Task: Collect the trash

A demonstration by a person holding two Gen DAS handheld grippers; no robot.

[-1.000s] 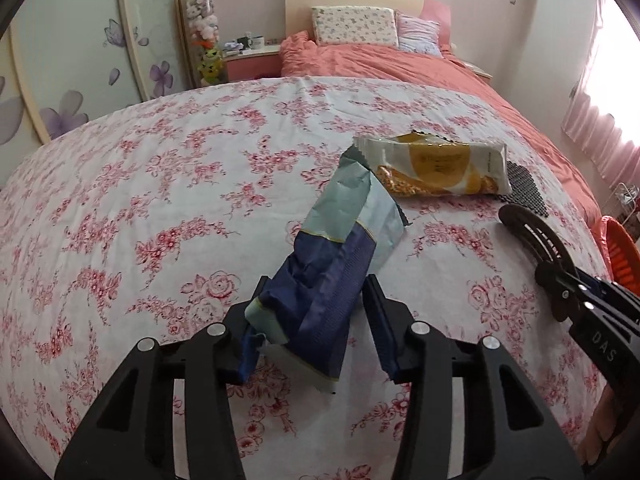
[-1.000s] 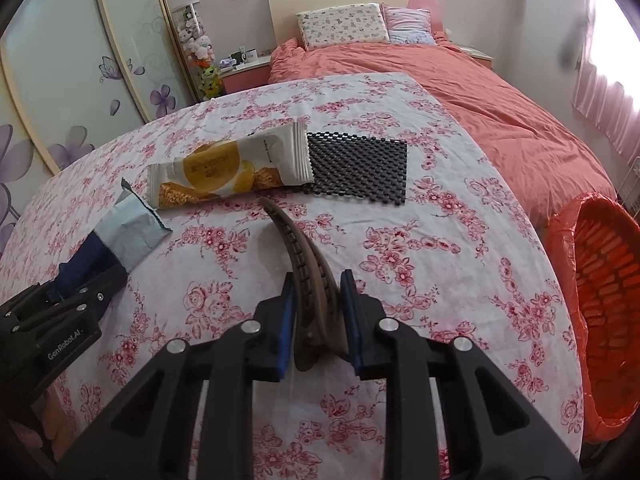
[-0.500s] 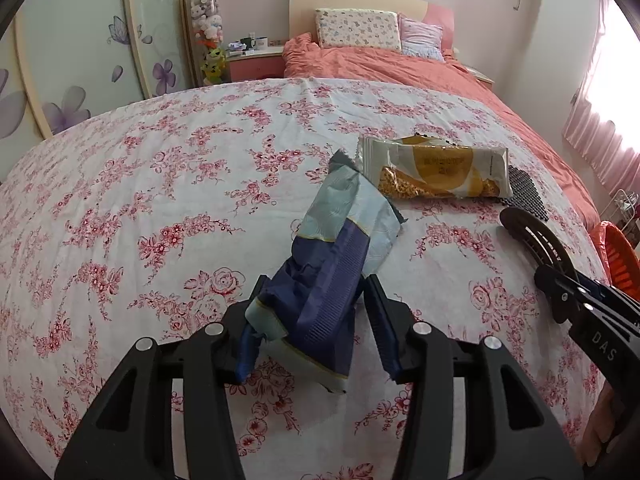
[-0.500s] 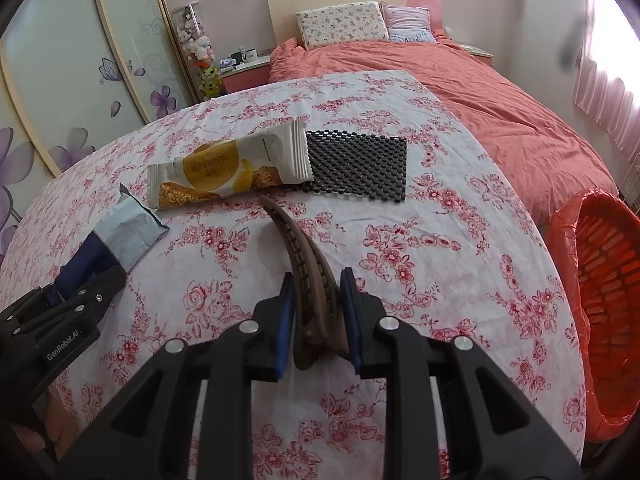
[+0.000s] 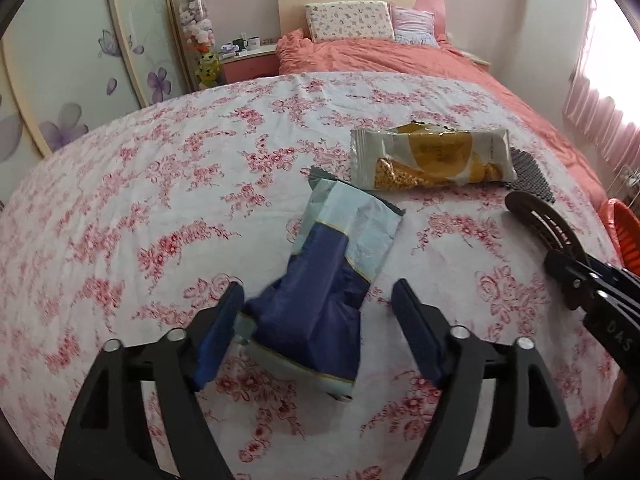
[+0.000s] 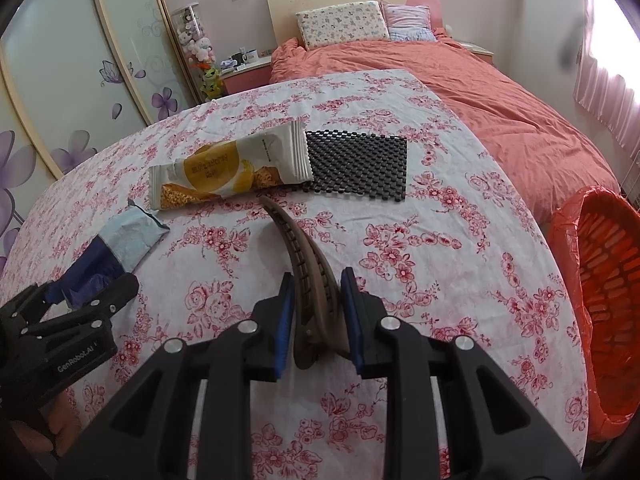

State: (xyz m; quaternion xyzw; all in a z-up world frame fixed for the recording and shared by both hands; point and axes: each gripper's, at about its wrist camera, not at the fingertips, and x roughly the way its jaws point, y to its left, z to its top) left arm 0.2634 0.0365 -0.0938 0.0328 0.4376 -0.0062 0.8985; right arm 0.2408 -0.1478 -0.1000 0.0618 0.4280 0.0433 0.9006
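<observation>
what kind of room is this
Most likely a home bedroom: a made bed with pillows against a headboard, a bedside table with mugs, and flower-patterned sliding wardrobe doors along the wall.

On the table (image 5: 120, 208), the cloth from nine to twelve o'clock lies bare. At one o'clock a snack packet (image 5: 430, 158) and black mat (image 6: 358, 168) crowd together; a blue wrapper (image 5: 332, 272) lies nearer. An orange basket (image 6: 604, 288) stands at three o'clock past the edge.
</observation>
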